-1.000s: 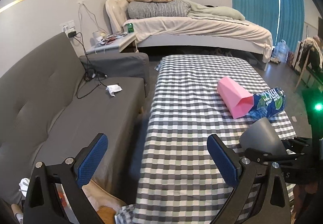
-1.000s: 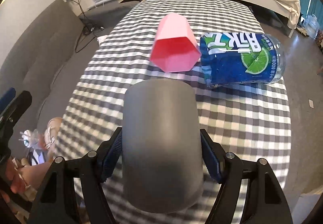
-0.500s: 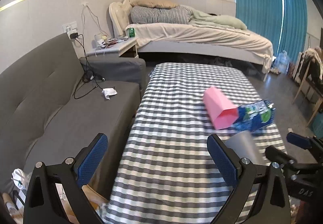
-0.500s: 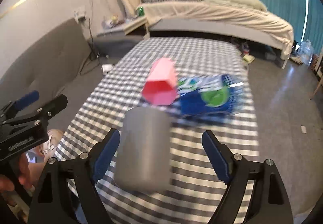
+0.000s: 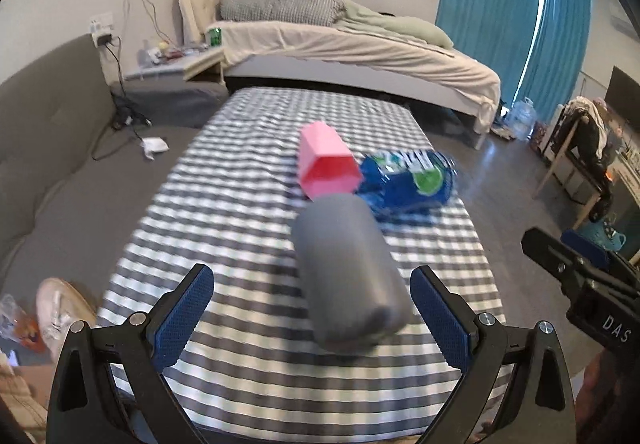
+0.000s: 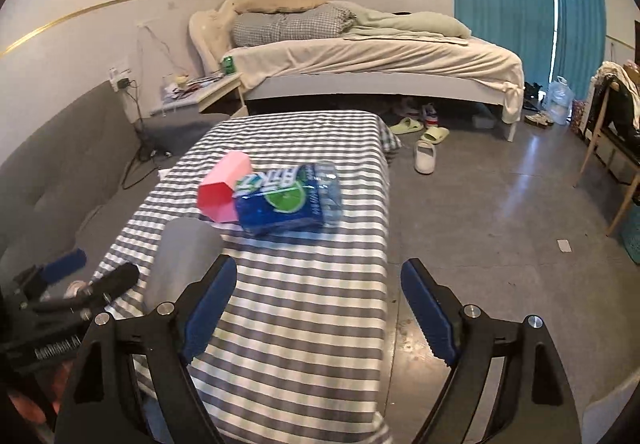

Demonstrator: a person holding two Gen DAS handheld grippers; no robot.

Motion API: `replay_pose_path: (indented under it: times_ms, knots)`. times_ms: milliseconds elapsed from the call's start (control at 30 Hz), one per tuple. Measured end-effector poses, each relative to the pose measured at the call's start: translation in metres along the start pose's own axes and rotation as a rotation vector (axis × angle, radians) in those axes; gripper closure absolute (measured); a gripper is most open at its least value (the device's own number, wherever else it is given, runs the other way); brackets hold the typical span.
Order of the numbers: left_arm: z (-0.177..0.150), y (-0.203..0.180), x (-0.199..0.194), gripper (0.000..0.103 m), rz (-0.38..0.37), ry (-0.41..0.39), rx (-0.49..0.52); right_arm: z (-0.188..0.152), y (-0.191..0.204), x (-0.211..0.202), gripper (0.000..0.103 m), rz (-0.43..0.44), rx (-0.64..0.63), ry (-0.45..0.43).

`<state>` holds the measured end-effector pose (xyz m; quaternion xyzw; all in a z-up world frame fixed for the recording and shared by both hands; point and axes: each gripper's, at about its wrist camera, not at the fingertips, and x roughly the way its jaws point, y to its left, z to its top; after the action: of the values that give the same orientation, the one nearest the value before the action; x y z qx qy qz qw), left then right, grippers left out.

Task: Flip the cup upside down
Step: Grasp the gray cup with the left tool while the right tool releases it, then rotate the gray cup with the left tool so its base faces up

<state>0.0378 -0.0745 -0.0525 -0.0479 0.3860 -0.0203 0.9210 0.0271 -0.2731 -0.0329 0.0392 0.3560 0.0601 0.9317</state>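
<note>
Both your claws are spread, gripping nothing: left claw [image 5: 312, 314], right claw [image 6: 318, 308]. Grey cup [image 5: 348, 276] sits on the checked tabletop [image 5: 240, 203], near edge, blurred. Pink cup [image 6: 220, 191] and blue bottle [image 6: 286, 199] lie touching behind it. Bed [image 6: 372, 59] beyond, sofa [image 5: 44, 147] on the left.

Plain grey cup [image 5: 347, 271] stands upside down on the checked table [image 5: 240, 211].

My left wrist camera looks close and low down the checked worktop [image 5: 240, 211] toward the bed [image 5: 352, 47] at 12 o'clock. My right wrist camera sits higher, over the worktop's right edge. Both share the pink cup [image 5: 326, 169] [image 6: 220, 191].
</note>
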Motion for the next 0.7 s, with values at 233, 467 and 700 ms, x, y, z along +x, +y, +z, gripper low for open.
replay_pose_path:
  times_ms: [233,467,700]
  knots:
    - [-0.015,-0.007,0.032,0.003,-0.049,0.083,-0.050,-0.001,-0.012,0.008,0.019,-0.024,0.010,0.008]
    - [-0.023,-0.010,0.045,0.021,-0.142,0.101,-0.035,-0.001,-0.012,0.018,0.019,-0.027,0.006,0.029]
    - [-0.020,-0.010,0.040,0.026,-0.149,0.116,-0.011,0.001,-0.001,0.021,0.019,-0.023,-0.015,0.025]
